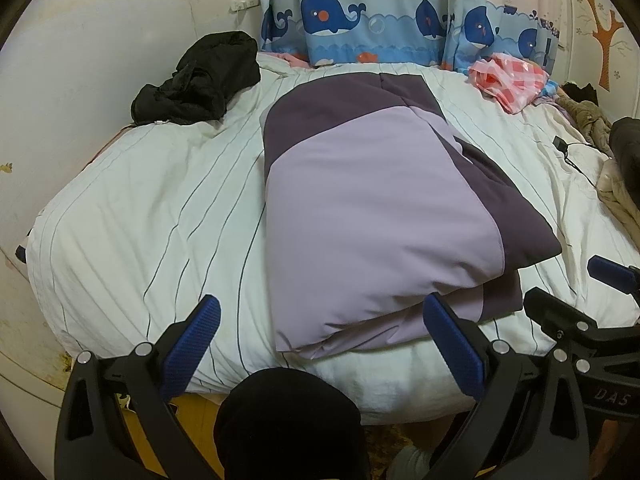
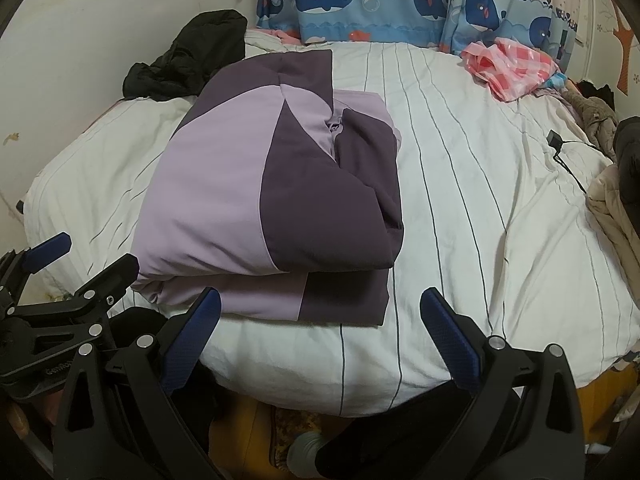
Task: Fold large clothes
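Observation:
A large jacket (image 1: 380, 208) in lilac and dark purple lies folded into a thick rectangle on the white striped duvet (image 1: 160, 220). In the right wrist view the jacket (image 2: 272, 200) sits left of centre, sleeves tucked on top. My left gripper (image 1: 320, 312) is open at the jacket's near edge, its right finger beside the lower fold, holding nothing. My right gripper (image 2: 320, 304) is open over the duvet (image 2: 480, 220), just right of the jacket's near corner, and empty. Each gripper shows in the other's view: the right gripper (image 1: 568, 280) and the left gripper (image 2: 96, 252).
A crumpled black garment (image 1: 200, 80) lies at the back left by the wall. A pink checked cloth (image 1: 508, 80) sits at the back right under the whale curtain (image 1: 360, 20). A charger and cable (image 2: 560, 148) and more clothes (image 2: 612, 208) lie at the right. A person's black-clad knee (image 1: 288, 420) is below.

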Tool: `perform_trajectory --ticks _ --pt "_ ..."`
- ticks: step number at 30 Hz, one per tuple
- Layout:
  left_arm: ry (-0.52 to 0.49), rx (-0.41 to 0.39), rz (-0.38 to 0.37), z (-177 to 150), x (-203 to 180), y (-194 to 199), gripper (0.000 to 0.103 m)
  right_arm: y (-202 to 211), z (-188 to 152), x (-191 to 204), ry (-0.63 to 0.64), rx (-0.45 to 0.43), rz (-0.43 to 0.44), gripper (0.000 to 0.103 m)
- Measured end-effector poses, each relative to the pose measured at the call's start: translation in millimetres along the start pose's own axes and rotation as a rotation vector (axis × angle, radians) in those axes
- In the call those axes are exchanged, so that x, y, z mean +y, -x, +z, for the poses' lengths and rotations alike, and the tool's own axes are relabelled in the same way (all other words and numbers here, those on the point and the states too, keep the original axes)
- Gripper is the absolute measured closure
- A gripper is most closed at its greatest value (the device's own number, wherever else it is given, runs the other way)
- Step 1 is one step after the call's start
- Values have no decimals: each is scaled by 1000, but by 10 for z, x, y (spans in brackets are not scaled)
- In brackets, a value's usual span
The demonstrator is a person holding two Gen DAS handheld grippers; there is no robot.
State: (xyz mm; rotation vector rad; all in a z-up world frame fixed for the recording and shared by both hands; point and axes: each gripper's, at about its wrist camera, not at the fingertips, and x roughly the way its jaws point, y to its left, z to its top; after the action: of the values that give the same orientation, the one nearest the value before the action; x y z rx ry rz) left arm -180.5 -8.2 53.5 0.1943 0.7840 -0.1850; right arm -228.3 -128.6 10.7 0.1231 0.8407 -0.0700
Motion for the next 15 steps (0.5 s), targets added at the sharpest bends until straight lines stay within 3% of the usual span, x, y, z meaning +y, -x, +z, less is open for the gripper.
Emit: perform_trajectory --ticks 15 --pt "14 26 -6 13 -21 -99 6 -8 94 -61 6 -3 -15 7"
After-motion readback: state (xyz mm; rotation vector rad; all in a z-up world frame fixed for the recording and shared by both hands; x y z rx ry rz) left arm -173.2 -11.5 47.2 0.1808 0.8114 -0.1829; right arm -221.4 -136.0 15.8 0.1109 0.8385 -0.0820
